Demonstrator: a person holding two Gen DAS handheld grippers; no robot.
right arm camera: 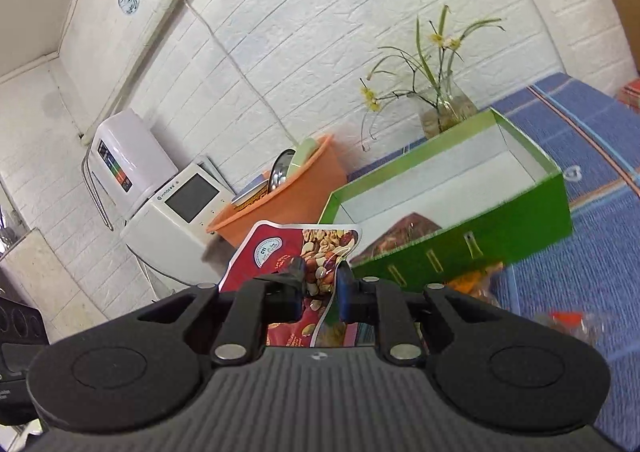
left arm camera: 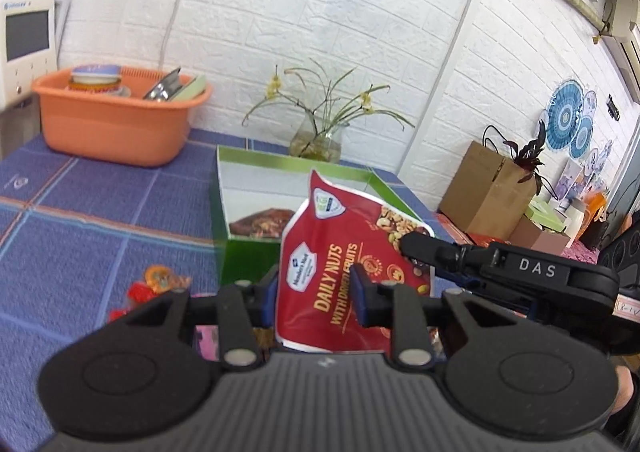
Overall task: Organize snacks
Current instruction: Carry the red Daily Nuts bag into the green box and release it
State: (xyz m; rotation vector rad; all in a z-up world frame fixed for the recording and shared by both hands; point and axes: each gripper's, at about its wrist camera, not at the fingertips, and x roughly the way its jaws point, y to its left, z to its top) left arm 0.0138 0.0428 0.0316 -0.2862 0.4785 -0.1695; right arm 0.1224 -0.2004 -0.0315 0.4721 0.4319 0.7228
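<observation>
A red "Daily Nuts with Dried Fruits" pouch (left arm camera: 344,264) is held up in the air in front of an open green box (left arm camera: 256,172). My left gripper (left arm camera: 316,292) is shut on the pouch's lower part. My right gripper (right arm camera: 318,288) is shut on the same pouch (right arm camera: 280,248) at its side edge; it shows in the left wrist view (left arm camera: 420,248) reaching in from the right. A dark snack packet (left arm camera: 260,224) lies inside the box (right arm camera: 460,172). Small orange and red snack packets (left arm camera: 156,284) lie on the blue tablecloth left of the box.
An orange basin (left arm camera: 116,124) with dishes stands at the back left. A glass vase with a plant (left arm camera: 316,140) stands behind the box. A white appliance (right arm camera: 176,212) stands at the table's end. Cardboard boxes (left arm camera: 488,188) sit off to the right.
</observation>
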